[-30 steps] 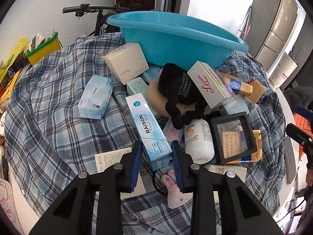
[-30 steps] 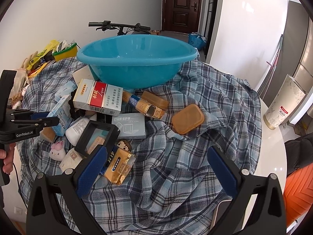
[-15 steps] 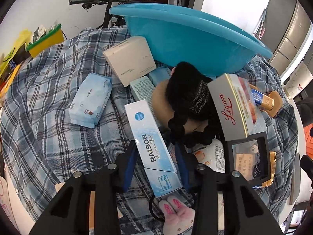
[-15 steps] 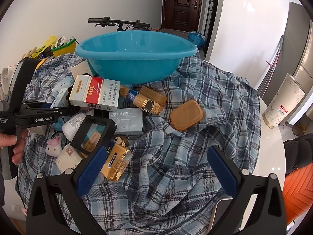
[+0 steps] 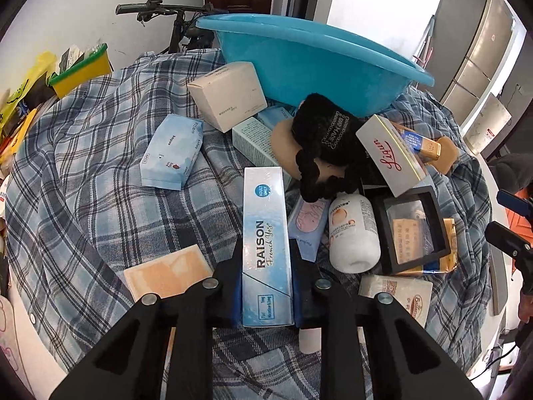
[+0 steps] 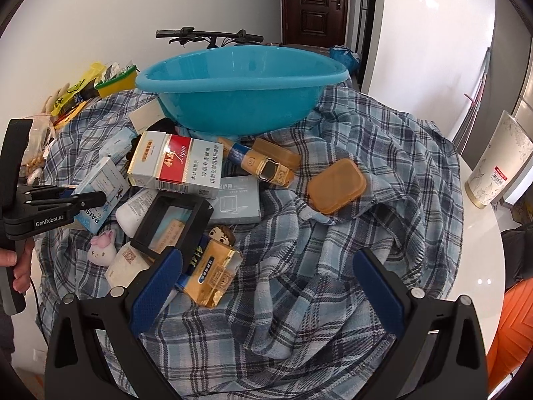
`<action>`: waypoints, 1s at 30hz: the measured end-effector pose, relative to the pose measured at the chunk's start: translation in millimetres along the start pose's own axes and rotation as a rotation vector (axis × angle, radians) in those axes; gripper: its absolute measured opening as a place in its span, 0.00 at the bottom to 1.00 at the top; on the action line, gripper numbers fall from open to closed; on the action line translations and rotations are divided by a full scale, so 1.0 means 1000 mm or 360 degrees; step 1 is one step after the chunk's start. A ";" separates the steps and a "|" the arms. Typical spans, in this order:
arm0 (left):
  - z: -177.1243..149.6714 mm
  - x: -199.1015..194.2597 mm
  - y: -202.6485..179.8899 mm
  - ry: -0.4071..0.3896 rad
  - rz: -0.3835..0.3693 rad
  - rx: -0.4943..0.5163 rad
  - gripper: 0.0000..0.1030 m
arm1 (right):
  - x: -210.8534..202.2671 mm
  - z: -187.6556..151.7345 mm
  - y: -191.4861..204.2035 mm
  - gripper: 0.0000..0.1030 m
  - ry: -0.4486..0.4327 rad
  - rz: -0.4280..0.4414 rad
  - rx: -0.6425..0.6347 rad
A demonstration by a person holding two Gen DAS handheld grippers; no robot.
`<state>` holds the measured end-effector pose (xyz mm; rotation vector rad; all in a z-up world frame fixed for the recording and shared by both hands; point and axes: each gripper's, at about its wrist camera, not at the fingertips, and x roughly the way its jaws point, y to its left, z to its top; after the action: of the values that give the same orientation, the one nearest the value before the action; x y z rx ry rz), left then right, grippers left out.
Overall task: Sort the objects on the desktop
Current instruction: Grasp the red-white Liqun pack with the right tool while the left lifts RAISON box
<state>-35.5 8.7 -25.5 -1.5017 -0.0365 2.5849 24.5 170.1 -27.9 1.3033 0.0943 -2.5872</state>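
A long pale-blue RAISON box [image 5: 263, 200] is clamped at its near end by my left gripper [image 5: 266, 248], both pads pressing its sides. In the right wrist view the same box [image 6: 100, 183] sticks out of the left gripper [image 6: 83, 200] at the pile's left edge, a hand below it. My right gripper [image 6: 266, 286] hangs open over rumpled plaid cloth [image 6: 333, 266] with nothing between its fingers. The blue basin [image 5: 309, 60] stands at the back of the table, also seen from the right [image 6: 240, 100].
Around the box lie a tissue pack [image 5: 171, 153], a white carton [image 5: 230, 95], a black furry item [image 5: 328, 146], a Liqun carton [image 5: 389, 156], a white bottle [image 5: 351, 230] and a black frame case [image 5: 411, 230]. An amber case [image 6: 336, 185] and a gold pack [image 6: 213, 273] sit nearer my right gripper.
The left jaws have shut onto the RAISON box, which now lies straight between the fingers instead of slanting across them. The right gripper has barely moved.
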 end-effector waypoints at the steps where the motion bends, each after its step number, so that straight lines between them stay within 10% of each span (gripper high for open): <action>1: -0.003 -0.002 -0.002 -0.0011 0.0004 0.0015 0.23 | 0.002 0.001 0.002 0.99 0.0002 0.0049 0.0013; 13: -0.007 -0.019 0.008 -0.0112 0.0069 -0.0030 0.23 | 0.034 0.039 0.023 0.99 -0.0011 0.0512 0.0178; 30: -0.004 -0.018 0.003 -0.0137 0.0053 0.0005 0.23 | 0.083 0.061 0.042 0.99 0.0010 0.0486 0.0075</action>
<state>-23.6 2.5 -12.8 -1.4008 -0.0172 2.6734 -60.3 103.9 -55.3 1.2336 -0.1539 -2.3391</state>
